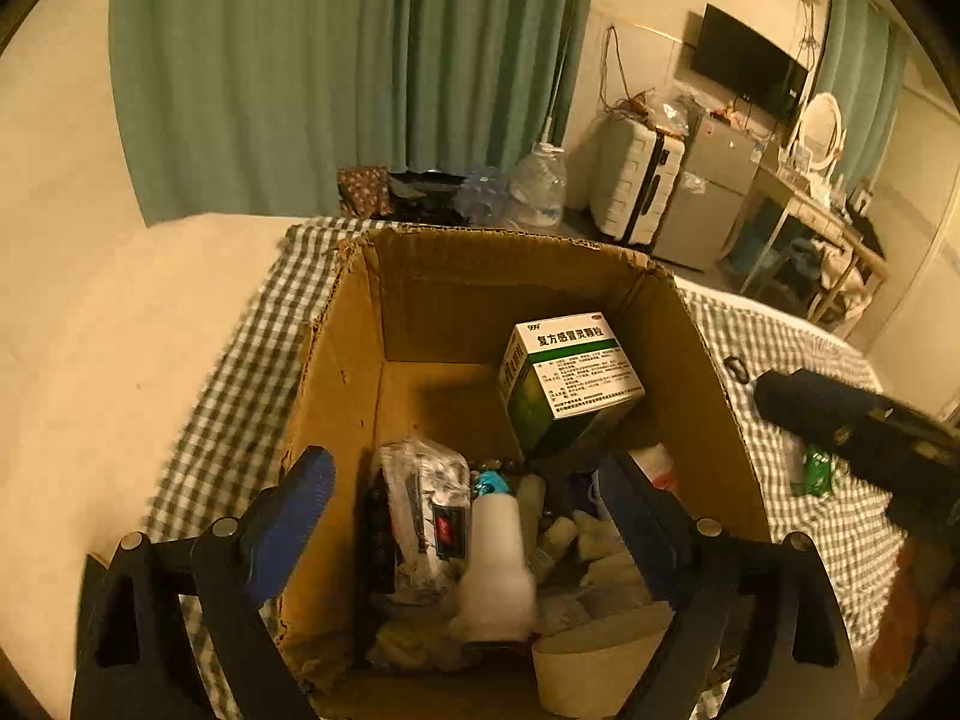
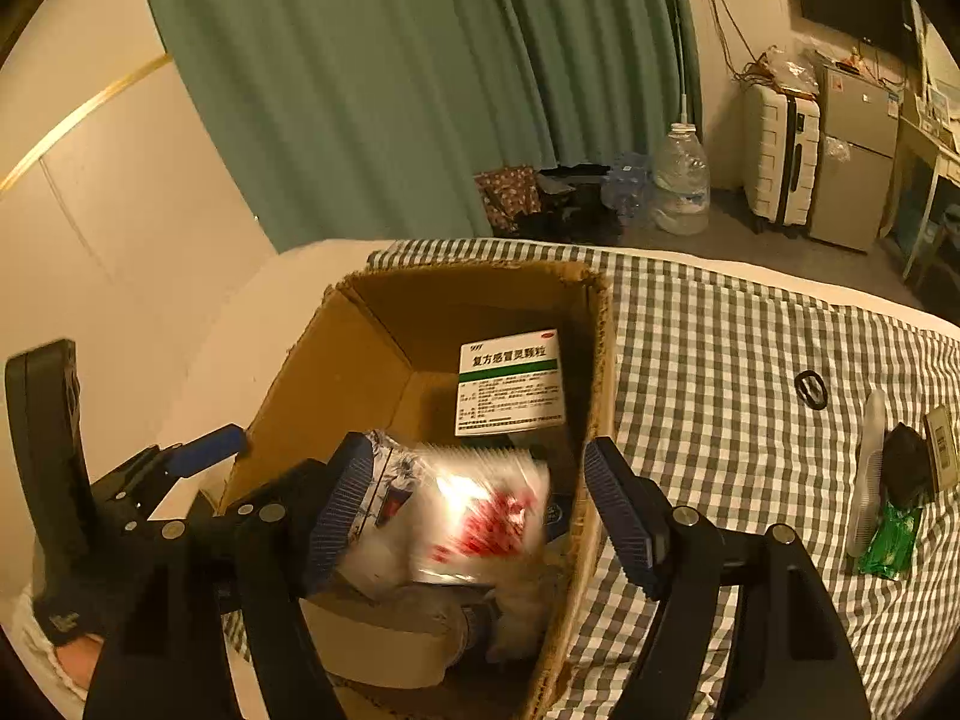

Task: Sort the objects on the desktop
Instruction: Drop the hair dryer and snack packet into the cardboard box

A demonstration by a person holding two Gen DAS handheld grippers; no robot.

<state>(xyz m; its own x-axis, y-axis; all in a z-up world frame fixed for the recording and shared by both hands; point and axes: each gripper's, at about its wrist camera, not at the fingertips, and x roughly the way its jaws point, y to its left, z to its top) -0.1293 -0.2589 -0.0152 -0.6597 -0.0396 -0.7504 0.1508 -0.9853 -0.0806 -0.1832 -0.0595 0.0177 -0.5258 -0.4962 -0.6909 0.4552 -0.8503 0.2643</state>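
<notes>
An open cardboard box (image 1: 360,312) (image 2: 384,354) stands on a green checked cloth. In it lie a green-and-white medicine box (image 1: 567,381) (image 2: 510,381), a plastic-wrapped pack (image 1: 420,510) and small bottles. My left gripper (image 1: 474,516) is open over the box; a blurred white bottle (image 1: 498,564) is between its fingers, touching neither. My right gripper (image 2: 474,504) is open over the box's right wall; a blurred clear bag with red print (image 2: 480,516) is between its fingers, apart from both. The left gripper shows at the left in the right wrist view (image 2: 204,450).
On the cloth (image 2: 720,360) right of the box lie a black hair tie (image 2: 810,390), a clear comb (image 2: 867,474), a dark object (image 2: 906,468), a small card (image 2: 942,450) and a green packet (image 2: 891,540). Curtain, water jug, suitcase and fridge stand behind.
</notes>
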